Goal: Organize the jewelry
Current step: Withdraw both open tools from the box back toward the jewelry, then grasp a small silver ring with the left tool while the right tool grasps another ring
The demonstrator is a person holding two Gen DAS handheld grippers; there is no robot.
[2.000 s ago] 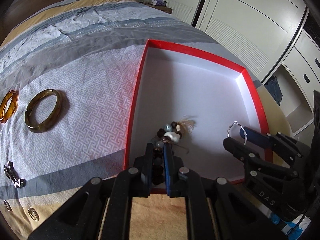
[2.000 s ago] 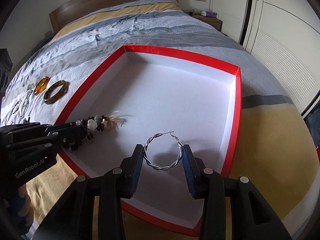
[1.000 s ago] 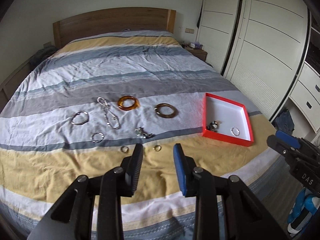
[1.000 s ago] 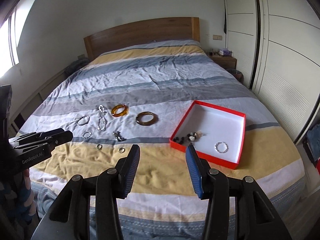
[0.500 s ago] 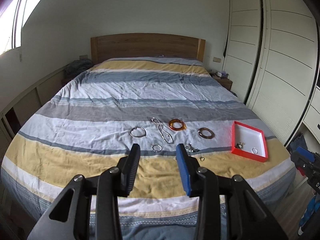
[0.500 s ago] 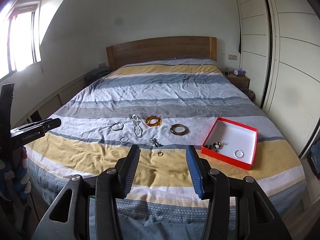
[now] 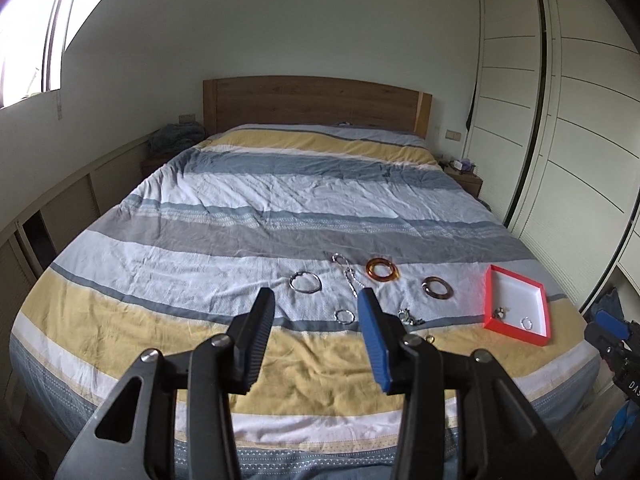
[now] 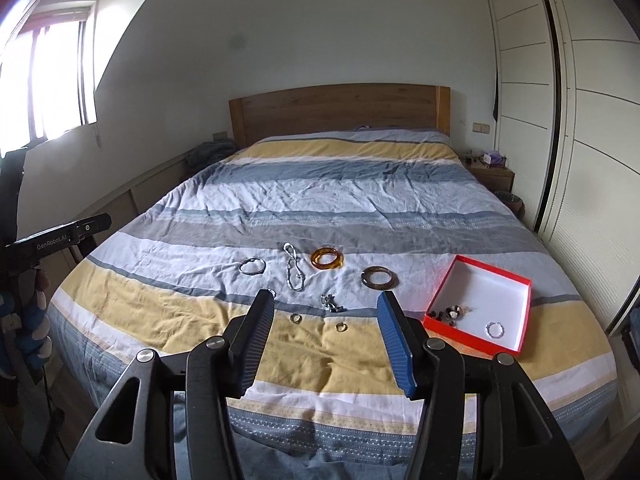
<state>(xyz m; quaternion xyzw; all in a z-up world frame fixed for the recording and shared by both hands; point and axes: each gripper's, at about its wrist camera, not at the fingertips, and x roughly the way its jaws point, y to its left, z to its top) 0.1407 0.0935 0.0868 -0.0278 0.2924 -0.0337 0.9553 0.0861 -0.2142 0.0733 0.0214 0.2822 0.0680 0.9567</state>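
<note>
L tool (image 7: 316,312), lower centre of frame: jaws just opening, half apart, nothing between. R tool (image 8: 326,316) same, empty. Loose jewelry (image 8: 296,268) mid-frame on bed (image 8: 360,200); red box (image 8: 480,304) at right holds two pcs.

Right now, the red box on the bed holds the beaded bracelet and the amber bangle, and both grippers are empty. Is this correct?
Not quite. The red box holds the beaded bracelet and a silver hoop. The amber bangle lies on the bedcover, as the right wrist view shows. Both grippers are empty.
</note>
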